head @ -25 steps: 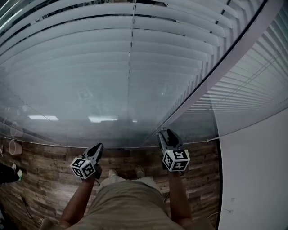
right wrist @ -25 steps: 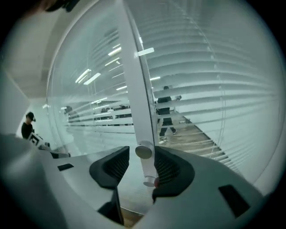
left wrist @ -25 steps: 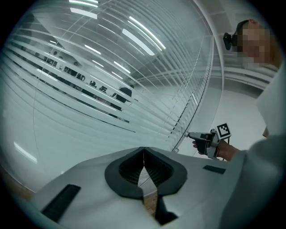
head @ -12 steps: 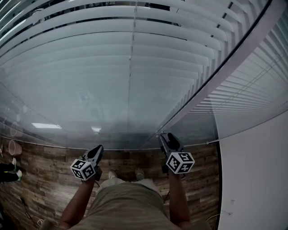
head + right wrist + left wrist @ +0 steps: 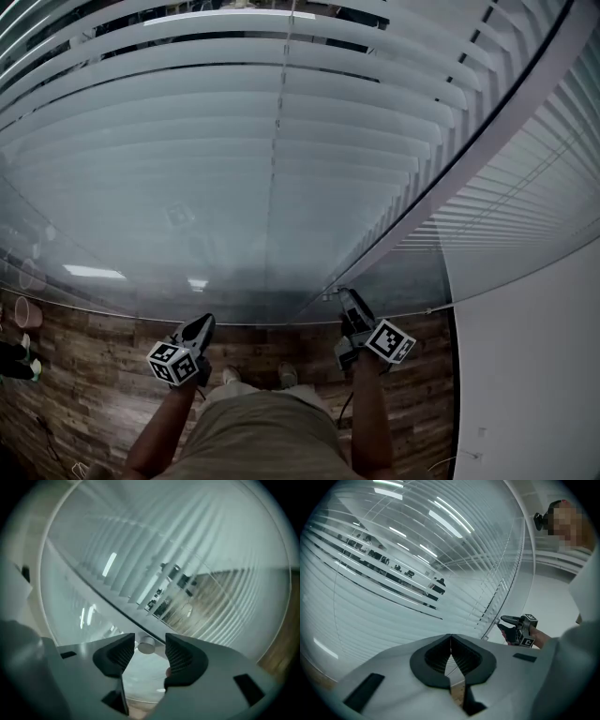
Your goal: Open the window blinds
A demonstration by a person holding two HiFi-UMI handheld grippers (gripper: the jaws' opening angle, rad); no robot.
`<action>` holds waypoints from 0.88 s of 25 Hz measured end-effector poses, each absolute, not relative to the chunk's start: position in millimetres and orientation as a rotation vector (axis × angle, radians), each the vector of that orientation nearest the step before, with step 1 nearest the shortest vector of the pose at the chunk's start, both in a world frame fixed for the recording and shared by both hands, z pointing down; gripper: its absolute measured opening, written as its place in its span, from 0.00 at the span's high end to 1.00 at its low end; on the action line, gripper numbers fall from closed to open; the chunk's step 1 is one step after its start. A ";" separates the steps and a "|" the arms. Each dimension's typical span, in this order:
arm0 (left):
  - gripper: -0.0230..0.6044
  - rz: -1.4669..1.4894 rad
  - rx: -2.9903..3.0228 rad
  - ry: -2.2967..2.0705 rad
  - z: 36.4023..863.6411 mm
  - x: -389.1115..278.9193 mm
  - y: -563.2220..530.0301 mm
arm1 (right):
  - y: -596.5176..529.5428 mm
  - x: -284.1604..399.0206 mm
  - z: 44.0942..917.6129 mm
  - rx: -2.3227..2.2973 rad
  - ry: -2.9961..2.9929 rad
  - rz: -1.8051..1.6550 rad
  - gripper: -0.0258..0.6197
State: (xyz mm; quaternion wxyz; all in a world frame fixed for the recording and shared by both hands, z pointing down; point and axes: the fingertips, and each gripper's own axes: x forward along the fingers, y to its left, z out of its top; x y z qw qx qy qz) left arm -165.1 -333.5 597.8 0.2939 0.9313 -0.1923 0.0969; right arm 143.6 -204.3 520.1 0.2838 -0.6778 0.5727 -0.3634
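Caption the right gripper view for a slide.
The right gripper, jaws open but just closing slightly, brackets a white knob before the blinds.

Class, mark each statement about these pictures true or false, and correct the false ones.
1. The left gripper's jaws are together. True.
2. The right gripper is shut with nothing near its jaws. False: its jaws stand apart with a white knob between their tips. They have just been closing, but the pads do not press on the knob.
3. The floor looks like wood planks. True.
4. The blinds are pulled fully up. False: their slats hang across the whole pane.
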 end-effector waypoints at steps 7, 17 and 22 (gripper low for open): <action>0.94 0.263 2.476 -0.523 590.0 -165.4 -332.5 | -207.2 119.7 507.0 -2.116 1.857 -0.788 0.66; 0.94 0.238 2.488 -0.578 575.1 -148.2 -319.7 | -187.1 127.7 504.8 -2.162 2.009 -0.737 0.66; 0.94 0.223 2.483 -0.643 577.5 -136.9 -297.3 | -167.8 134.5 520.8 -2.142 2.118 -0.780 0.66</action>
